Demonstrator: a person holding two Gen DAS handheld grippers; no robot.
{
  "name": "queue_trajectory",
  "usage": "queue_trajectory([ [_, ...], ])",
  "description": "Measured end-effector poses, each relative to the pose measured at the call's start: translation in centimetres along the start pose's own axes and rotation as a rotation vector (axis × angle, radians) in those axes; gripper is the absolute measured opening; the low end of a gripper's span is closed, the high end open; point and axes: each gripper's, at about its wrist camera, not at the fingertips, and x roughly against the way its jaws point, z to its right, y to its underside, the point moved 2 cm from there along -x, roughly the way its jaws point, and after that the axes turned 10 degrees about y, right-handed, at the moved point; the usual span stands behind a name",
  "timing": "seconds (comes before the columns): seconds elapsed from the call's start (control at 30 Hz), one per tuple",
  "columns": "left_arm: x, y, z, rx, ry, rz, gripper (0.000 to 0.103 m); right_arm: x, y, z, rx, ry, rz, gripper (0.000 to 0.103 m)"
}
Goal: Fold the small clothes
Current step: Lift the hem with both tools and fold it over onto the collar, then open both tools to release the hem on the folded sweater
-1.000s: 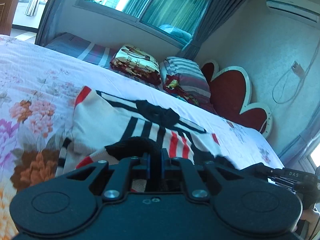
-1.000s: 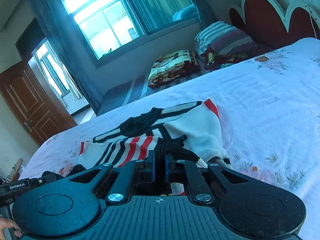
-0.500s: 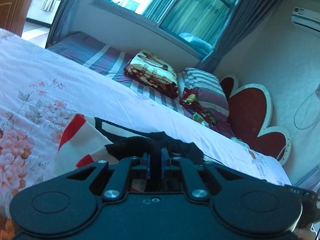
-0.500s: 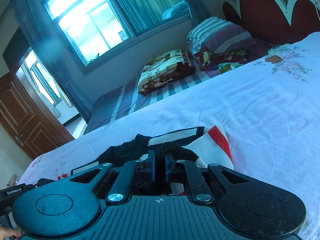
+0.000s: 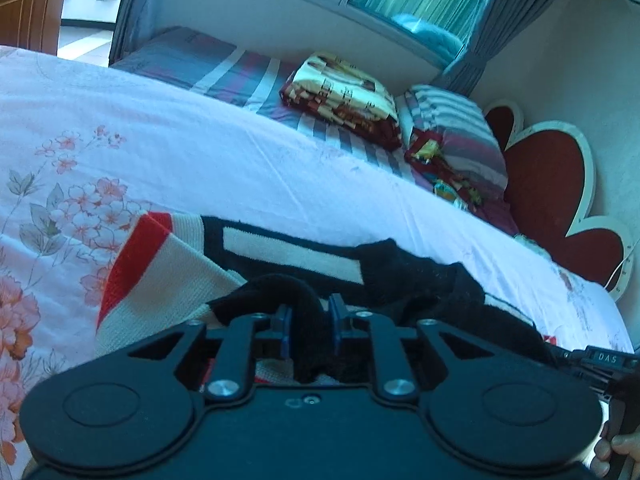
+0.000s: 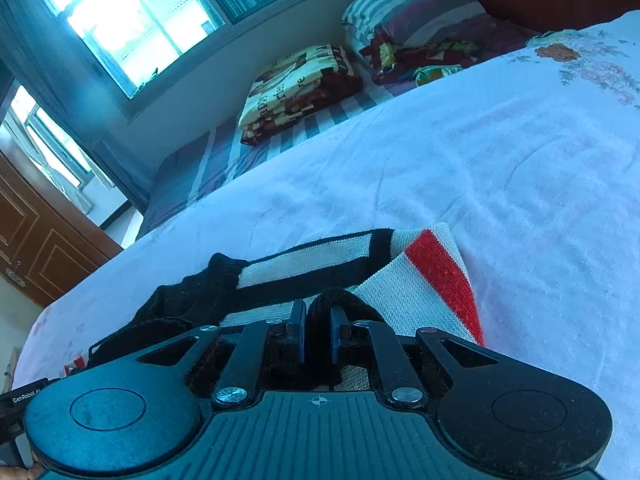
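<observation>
Plainly the sweater (image 5: 180, 280), a soft, light, limp knit, lies folded over on the near part of the bed (image 5: 240, 160). Each gripper has its black hem bunched between the jaws: the right gripper (image 6: 318, 330) is clamped on it, while the left gripper (image 5: 308, 320) has just been opening, its jaws slightly apart around the fabric. Thick ribbed edges like hem or collar give the surest hold; mid-panel knit would just stretch and sag.
</observation>
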Motion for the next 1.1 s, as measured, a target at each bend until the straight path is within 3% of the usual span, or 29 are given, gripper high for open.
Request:
queue_trajectory([
  [0.03,0.1,0.0,0.0,0.009,-0.001,-0.010,0.028,0.0,-0.1,0.0,-0.003,-0.009,-0.001,0.010],
  [0.1,0.4,-0.1,0.0,0.016,0.019,-0.008,0.051,0.2,-0.3,0.2,-0.005,-0.028,0.002,0.022],
  [0.13,0.8,-0.1,0.1,0.012,0.017,0.005,0.074,0.5,-0.5,0.2,-0.006,-0.036,0.004,0.027],
  [0.17,1.2,-0.2,0.4,-0.004,0.000,0.032,0.093,1.0,-0.7,0.3,-0.004,-0.035,0.031,0.047],
  [0.2,1.8,-0.3,0.7,-0.028,-0.008,0.060,0.097,1.5,-1.0,0.3,-0.002,-0.021,0.060,0.078],
  [0.23,2.2,-0.4,0.9,-0.054,-0.011,0.078,0.098,1.8,-1.3,0.3,0.008,-0.026,0.082,0.086],
  [0.3,2.6,-0.6,1.0,-0.089,0.007,0.072,0.089,1.9,-1.6,-0.2,0.049,-0.021,0.085,0.085],
  [0.37,2.5,-0.7,0.7,-0.115,-0.009,0.055,0.073,2.0,-1.5,-0.7,0.118,0.018,0.100,0.085],
  [0.53,1.7,-0.5,-0.9,-0.103,-0.085,0.014,0.073,0.3,0.1,-1.6,0.249,0.057,0.059,0.079],
  [0.6,0.9,-0.3,-1.0,-0.125,-0.084,-0.007,0.068,-0.6,0.7,-1.9,0.272,0.067,0.042,0.058],
  [0.67,0.7,-0.1,-1.0,-0.159,-0.088,0.004,0.044,-1.2,1.2,-2.1,0.282,0.070,0.038,0.046],
  [0.73,0.7,0.0,-1.2,-0.162,-0.095,0.011,0.032,-1.5,1.3,-2.5,0.314,0.068,0.040,0.045],
  [0.77,0.8,0.0,-1.0,-0.175,-0.099,0.015,0.017,-1.6,1.4,-2.9,0.339,0.075,0.042,0.041],
  [0.83,0.9,0.2,-0.6,-0.218,-0.108,0.015,0.008,-1.8,1.8,-3.3,0.384,0.109,0.049,0.020],
  [0.9,0.8,0.5,-0.1,-0.246,-0.105,0.016,0.005,-1.8,1.9,-3.2,0.374,0.102,0.057,0.004],
  [1.1,1.5,0.2,0.5,-0.277,-0.113,0.114,0.004,-0.4,1.2,-3.3,0.379,0.116,0.178,0.004],
])
